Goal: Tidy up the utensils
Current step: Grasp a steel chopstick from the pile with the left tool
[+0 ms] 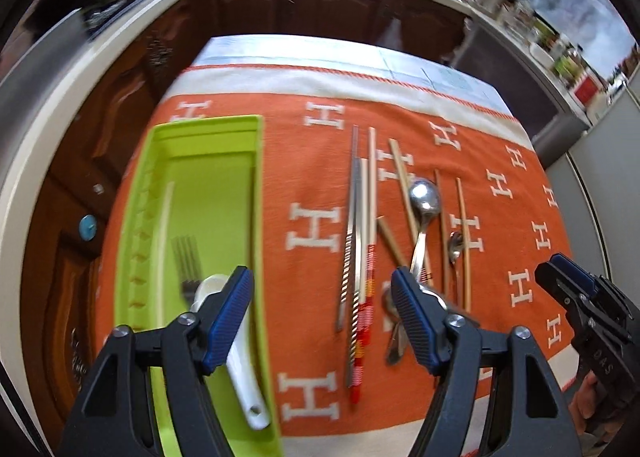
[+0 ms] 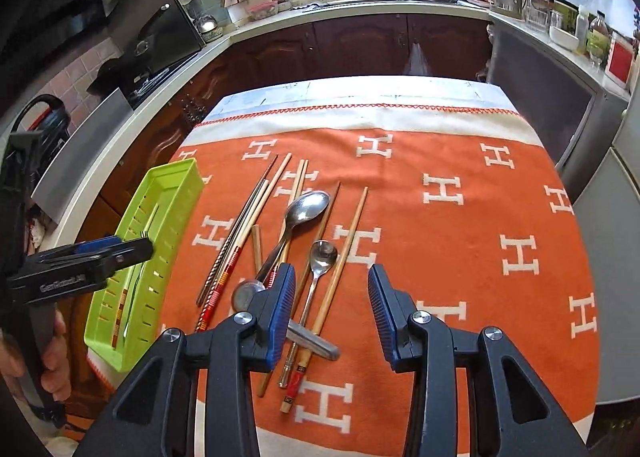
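Observation:
A lime green utensil tray (image 1: 132, 241) (image 2: 176, 193) lies at the left of the orange cloth. It holds a fork (image 1: 187, 257), a white ceramic spoon (image 1: 244, 385) and a chopstick (image 1: 162, 241). Several chopsticks (image 1: 370, 209) (image 2: 256, 209), a large metal spoon (image 1: 425, 201) (image 2: 308, 207) and a small metal spoon (image 1: 455, 245) (image 2: 322, 257) lie on the cloth to its right. My left gripper (image 1: 322, 297) is open and empty, above the tray's right wall. My right gripper (image 2: 330, 297) is open and empty above the small spoon's handle and the chopsticks.
The orange cloth with white H letters (image 2: 460, 241) covers a small table. Dark wooden cabinets and a white counter (image 2: 360, 11) with a sink and kitchenware surround it. A grey appliance (image 2: 616, 257) stands at the right.

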